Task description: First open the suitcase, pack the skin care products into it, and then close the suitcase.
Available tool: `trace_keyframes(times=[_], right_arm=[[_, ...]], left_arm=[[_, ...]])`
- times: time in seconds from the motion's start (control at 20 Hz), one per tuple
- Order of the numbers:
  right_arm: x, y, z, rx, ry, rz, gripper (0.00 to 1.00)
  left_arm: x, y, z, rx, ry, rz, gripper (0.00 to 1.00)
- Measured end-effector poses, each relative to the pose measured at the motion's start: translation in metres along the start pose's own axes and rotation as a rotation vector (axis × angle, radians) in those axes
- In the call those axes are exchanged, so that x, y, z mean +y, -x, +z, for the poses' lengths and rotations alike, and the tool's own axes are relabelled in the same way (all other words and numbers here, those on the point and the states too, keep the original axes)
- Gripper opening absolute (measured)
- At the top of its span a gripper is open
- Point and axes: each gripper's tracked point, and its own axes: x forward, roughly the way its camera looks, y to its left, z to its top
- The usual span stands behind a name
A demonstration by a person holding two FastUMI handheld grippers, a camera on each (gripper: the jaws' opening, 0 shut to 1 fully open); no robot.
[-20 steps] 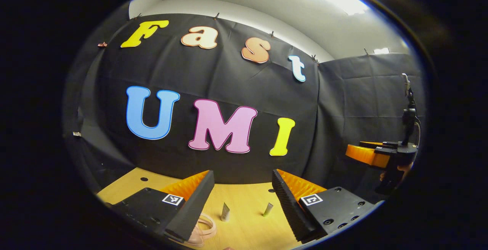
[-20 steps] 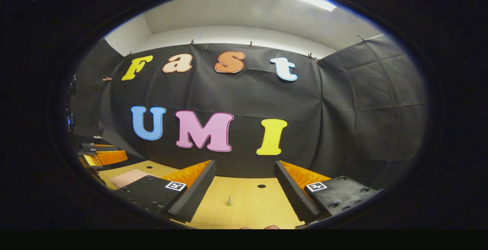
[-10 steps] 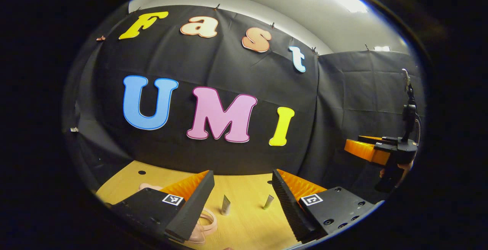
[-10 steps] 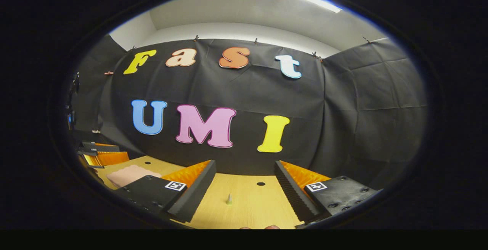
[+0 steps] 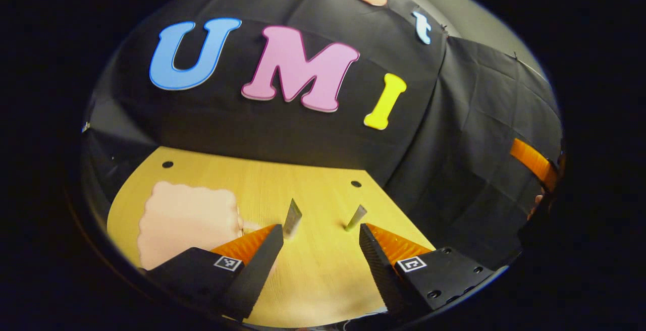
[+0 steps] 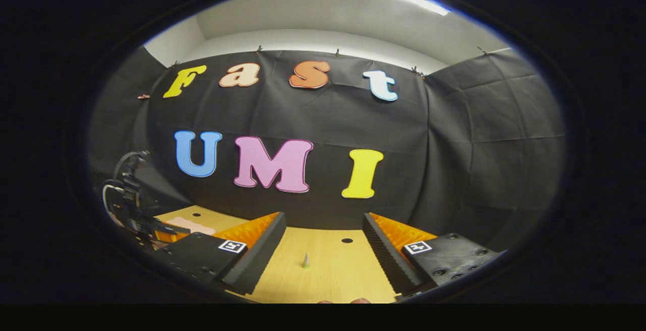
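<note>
Claws both gape wide, holding nothing. My left claw (image 5: 317, 250) tilts down at the bench (image 5: 323, 280); the pink suitcase (image 5: 186, 220) lies shut, lower left, two tubes (image 5: 291, 217) centre. It looks light, stiff; I'd grip its near edge.

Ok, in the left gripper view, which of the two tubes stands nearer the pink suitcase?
The wider grey tube, next to the suitcase. The slimmer green-capped tube leans farther right.

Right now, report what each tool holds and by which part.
Nothing is held. The left tool and right tool are both open, with only bare table between the fingers of each.
</note>
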Motion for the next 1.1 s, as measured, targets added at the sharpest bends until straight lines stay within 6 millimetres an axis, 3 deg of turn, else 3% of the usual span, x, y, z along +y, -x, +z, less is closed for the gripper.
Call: trace_keyframes(times=[0.1, 0.25, 0.5, 0.6, 0.7, 0.8, 1.0, 1.1], right_arm=[[-0.01, -0.005, -0.009, 0.013, 0.005, 0.008, 0.96], [-0.024, -0.014, -0.025, 0.042, 0.011, 0.044, 0.96], [-0.046, -0.036, -0.049, 0.091, -0.006, 0.088, 0.96], [-0.057, -0.046, -0.058, 0.104, -0.019, 0.09, 0.96], [-0.064, -0.053, -0.066, 0.12, -0.042, 0.097, 0.96], [-0.071, -0.059, -0.072, 0.133, -0.062, 0.098, 0.96], [-0.083, -0.065, -0.09, 0.165, -0.077, 0.099, 0.96], [-0.086, -0.068, -0.096, 0.179, -0.08, 0.104, 0.96]], left_arm=[[0.008, -0.028, -0.017, 0.089, 0.008, 0.024, 0.96], [0.04, -0.066, -0.037, 0.22, -0.021, 0.133, 0.96], [0.071, -0.109, -0.075, 0.432, 0.018, 0.246, 0.95], [0.083, -0.12, -0.093, 0.499, 0.054, 0.294, 0.95], [0.094, -0.134, -0.091, 0.504, 0.041, 0.328, 0.92], [0.095, -0.142, -0.096, 0.527, 0.024, 0.338, 0.84], [0.095, -0.154, -0.117, 0.59, 0.059, 0.347, 0.85], [0.093, -0.155, -0.128, 0.62, 0.124, 0.314, 0.79]])
